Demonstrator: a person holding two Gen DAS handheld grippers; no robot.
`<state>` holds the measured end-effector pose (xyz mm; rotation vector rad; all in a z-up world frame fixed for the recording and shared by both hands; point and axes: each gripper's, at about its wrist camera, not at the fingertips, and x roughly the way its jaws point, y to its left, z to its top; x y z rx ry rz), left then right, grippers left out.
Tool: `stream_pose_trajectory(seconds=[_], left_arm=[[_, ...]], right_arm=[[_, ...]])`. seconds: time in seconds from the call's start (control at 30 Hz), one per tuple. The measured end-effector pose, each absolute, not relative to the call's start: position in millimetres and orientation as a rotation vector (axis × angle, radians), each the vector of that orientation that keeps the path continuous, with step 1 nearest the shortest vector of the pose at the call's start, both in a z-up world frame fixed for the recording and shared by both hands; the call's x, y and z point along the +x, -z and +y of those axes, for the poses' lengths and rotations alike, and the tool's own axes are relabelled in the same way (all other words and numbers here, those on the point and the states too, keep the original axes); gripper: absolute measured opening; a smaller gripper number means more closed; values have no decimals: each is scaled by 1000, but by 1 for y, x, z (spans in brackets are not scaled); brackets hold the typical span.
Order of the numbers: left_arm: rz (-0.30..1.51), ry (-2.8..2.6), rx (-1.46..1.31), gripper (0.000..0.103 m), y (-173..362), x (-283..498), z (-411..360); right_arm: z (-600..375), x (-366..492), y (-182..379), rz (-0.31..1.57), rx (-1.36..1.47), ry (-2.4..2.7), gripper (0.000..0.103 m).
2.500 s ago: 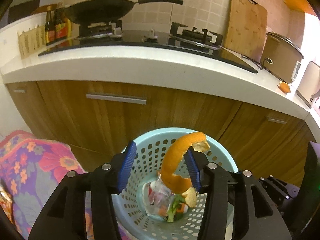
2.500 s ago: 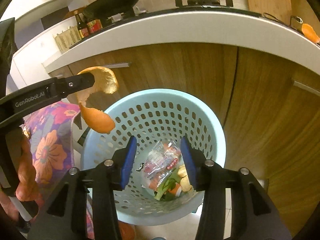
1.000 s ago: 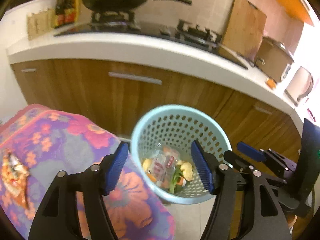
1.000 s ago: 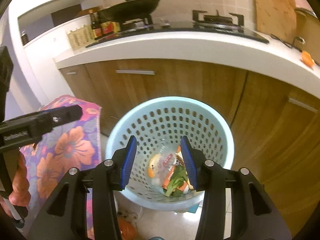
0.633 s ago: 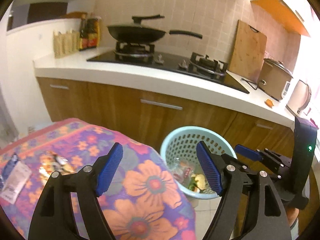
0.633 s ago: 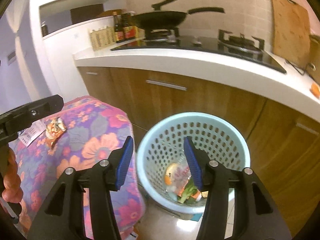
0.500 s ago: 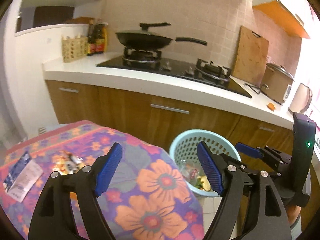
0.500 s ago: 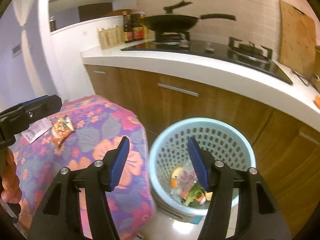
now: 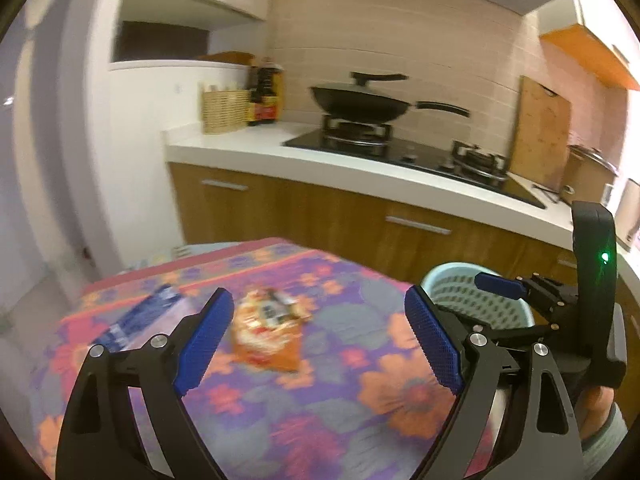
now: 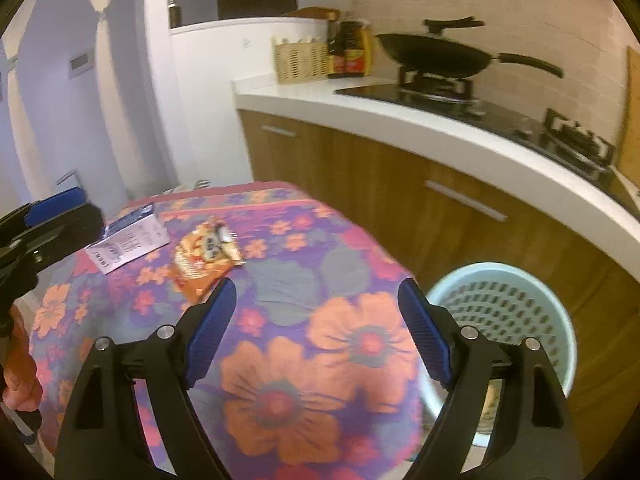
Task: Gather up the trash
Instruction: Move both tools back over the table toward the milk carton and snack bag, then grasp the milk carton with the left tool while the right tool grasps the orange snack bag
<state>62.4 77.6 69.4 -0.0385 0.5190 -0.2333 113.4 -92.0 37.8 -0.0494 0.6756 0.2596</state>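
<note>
An orange snack wrapper lies on the floral tablecloth, just ahead of my open, empty left gripper. It also shows in the right wrist view. A white and blue paper packet lies left of it, also seen blurred in the left wrist view. The pale blue trash basket stands on the floor right of the table, also in the left wrist view. My right gripper is open and empty above the table's near right part.
A wooden cabinet run with a white counter stands behind the table and basket. On it are a wok on the hob, bottles and a wicker holder. A white wall stands at the left.
The left gripper let the orange peel drop into the basket. Both grippers then swung left and back from the basket to over the table, and both have opened wider.
</note>
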Motion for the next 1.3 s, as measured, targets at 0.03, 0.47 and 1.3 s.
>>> stream_pose_trajectory(seconds=[0.03, 0.47, 1.3], left_arm=[[516, 206, -46, 86, -67, 58, 91], [618, -23, -198, 87, -13, 50, 248], [828, 180, -111, 41, 48, 146, 224]], right_arm=[[-85, 117, -34, 679, -45, -273, 79], [-24, 156, 10, 708, -94, -332, 79], [-10, 191, 27, 846, -83, -404, 79]])
